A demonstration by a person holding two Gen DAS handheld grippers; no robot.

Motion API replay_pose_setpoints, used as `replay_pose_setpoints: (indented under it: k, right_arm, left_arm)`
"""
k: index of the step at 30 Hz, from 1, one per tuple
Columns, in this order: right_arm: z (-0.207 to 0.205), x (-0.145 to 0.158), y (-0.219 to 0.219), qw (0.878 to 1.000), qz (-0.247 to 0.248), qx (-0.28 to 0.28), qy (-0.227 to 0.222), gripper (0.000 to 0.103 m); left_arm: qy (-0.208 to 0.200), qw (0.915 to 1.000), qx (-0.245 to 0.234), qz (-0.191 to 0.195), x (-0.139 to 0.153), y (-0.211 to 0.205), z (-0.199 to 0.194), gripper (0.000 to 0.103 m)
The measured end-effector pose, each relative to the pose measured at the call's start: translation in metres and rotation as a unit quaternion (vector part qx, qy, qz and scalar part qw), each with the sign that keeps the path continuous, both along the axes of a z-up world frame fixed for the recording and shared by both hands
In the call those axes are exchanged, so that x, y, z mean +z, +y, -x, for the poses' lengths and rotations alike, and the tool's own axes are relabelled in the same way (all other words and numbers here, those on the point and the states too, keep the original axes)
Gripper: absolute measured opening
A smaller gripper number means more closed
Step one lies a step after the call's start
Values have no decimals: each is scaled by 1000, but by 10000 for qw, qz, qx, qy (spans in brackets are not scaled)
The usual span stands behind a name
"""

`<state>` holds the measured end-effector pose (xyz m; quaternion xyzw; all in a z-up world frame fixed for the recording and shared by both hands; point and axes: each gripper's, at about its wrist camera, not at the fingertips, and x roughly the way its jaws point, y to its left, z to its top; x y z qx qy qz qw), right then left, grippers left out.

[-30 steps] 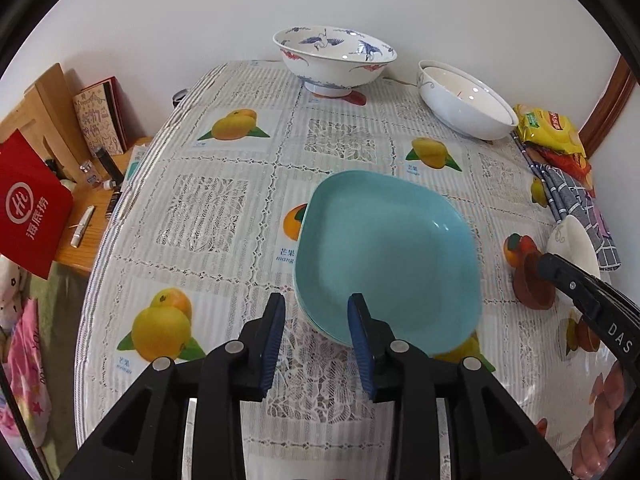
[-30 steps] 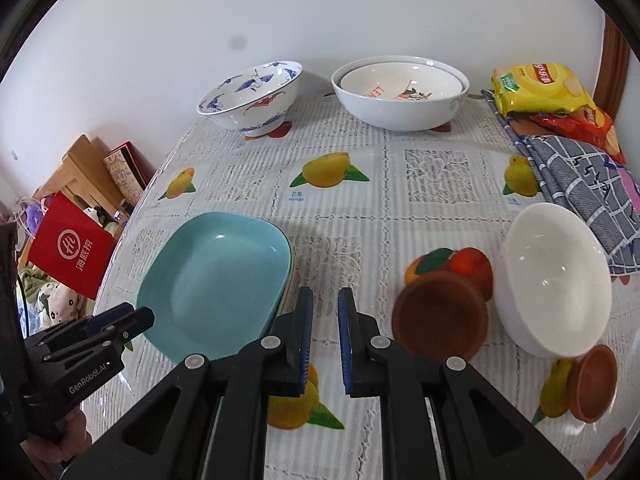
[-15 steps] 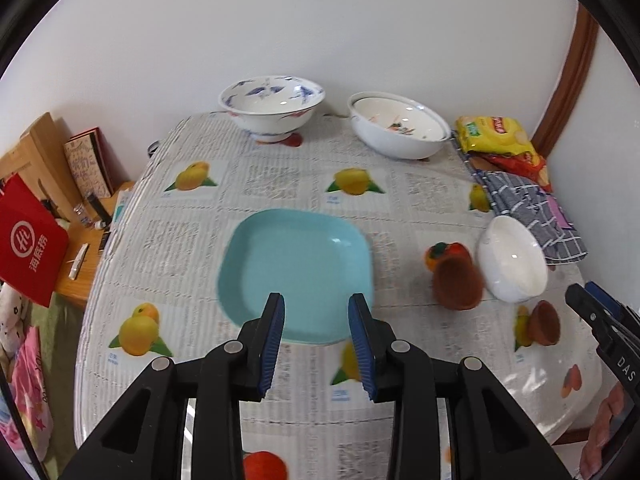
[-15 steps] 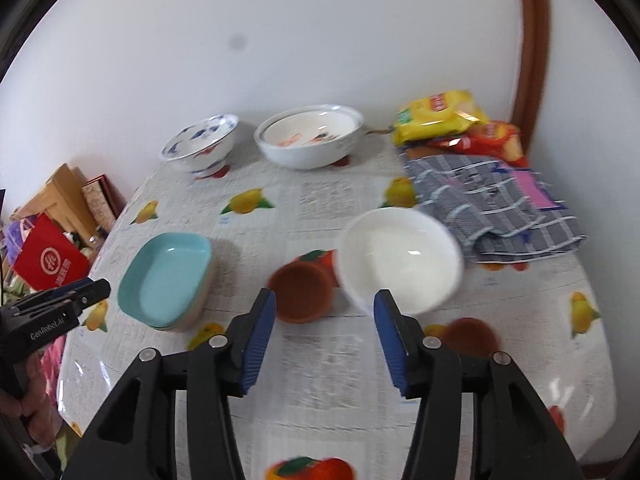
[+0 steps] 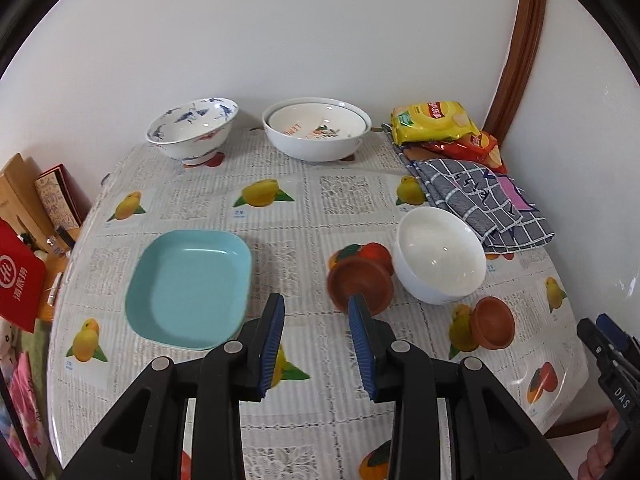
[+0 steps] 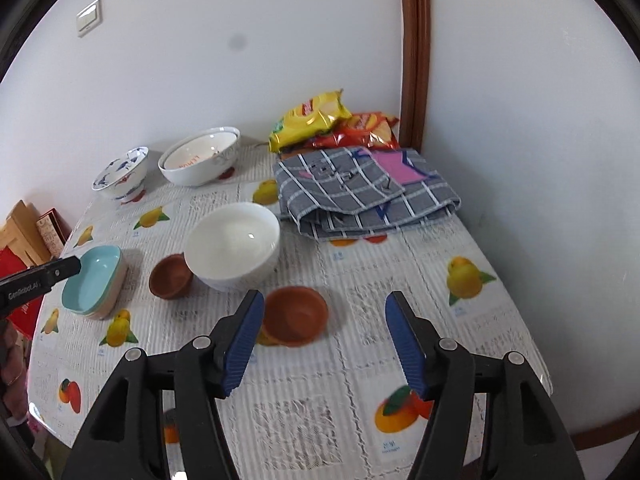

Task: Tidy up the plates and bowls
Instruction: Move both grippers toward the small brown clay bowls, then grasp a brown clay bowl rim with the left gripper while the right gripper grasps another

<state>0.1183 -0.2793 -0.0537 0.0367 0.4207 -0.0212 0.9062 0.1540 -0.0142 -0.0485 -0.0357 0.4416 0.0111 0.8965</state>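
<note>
I read "GenRobot.AI" on the left tool (image 6: 40, 280) and "DAS" on the right tool (image 5: 622, 394). The red bag (image 5: 18, 276) carries white Chinese characters I can't make out; orange lettering inside the white bowl (image 5: 316, 128) stays unclear.

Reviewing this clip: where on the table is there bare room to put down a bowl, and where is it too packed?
Free: the near edge of the table in front of both grippers, and the stretch right of the nearer brown bowl, below the checked cloth. Also between the teal plates and the far bowls. Crowded: around the white bowl, flanked by both brown bowls.
</note>
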Motion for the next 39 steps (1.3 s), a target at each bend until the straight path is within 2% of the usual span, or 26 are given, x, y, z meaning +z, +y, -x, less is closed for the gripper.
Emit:
replay_pose_setpoints:
  k: [5, 8, 11, 17, 19, 20, 21, 22, 24, 29, 35, 39]
  right_arm:
    - [1, -15, -10, 9997, 219, -84, 99, 72]
    - [-1, -19, -12, 9998, 96, -50, 149, 75]
    - [-10, -32, -14, 9996, -70, -33, 263, 75]
    - [-15, -45, -4, 9993, 158, 288, 198, 75]
    - [-27, -56, -11, 9990, -177, 162, 368, 75]
    - [-27, -56, -11, 9990, -177, 162, 368, 75]
    - [-34, -63, -16, 9980, -454, 93, 431, 75]
    - [-34, -63, -16, 9980, -454, 93, 431, 75]
    - [-42, -71, -21, 9973, -558, -48, 484, 74]
    - [-59, -89, -19, 9947, -642, 18, 806, 55]
    - [-69, -105, -11, 9928, -649, 190, 990, 50]
    - [-75, -115, -4, 9928, -465, 242, 1077, 45]
  left_arm:
    - [140, 9999, -11, -26, -13, -12, -8, 32]
    - [230, 9997, 0, -58, -21, -14, -15, 32]
    - [298, 9995, 26, -78, -28, -15, -22, 32]
    - [412, 9991, 86, -90, -44, -13, -38, 32]
    - [448, 9989, 105, -41, -49, -12, -44, 32]
    - [456, 9989, 106, -36, -51, -12, -46, 32]
    - [466, 9989, 99, -49, -53, -12, -48, 32]
    - [490, 9987, 95, -77, -55, -12, -51, 32]
    - [561, 9983, 109, -92, -61, -11, -57, 32]
    - [730, 9973, 88, -11, -76, -11, -70, 32]
    - [955, 9953, 139, -3, -94, -9, -86, 32]
    - [1066, 9941, 204, -21, -103, -6, -95, 32]
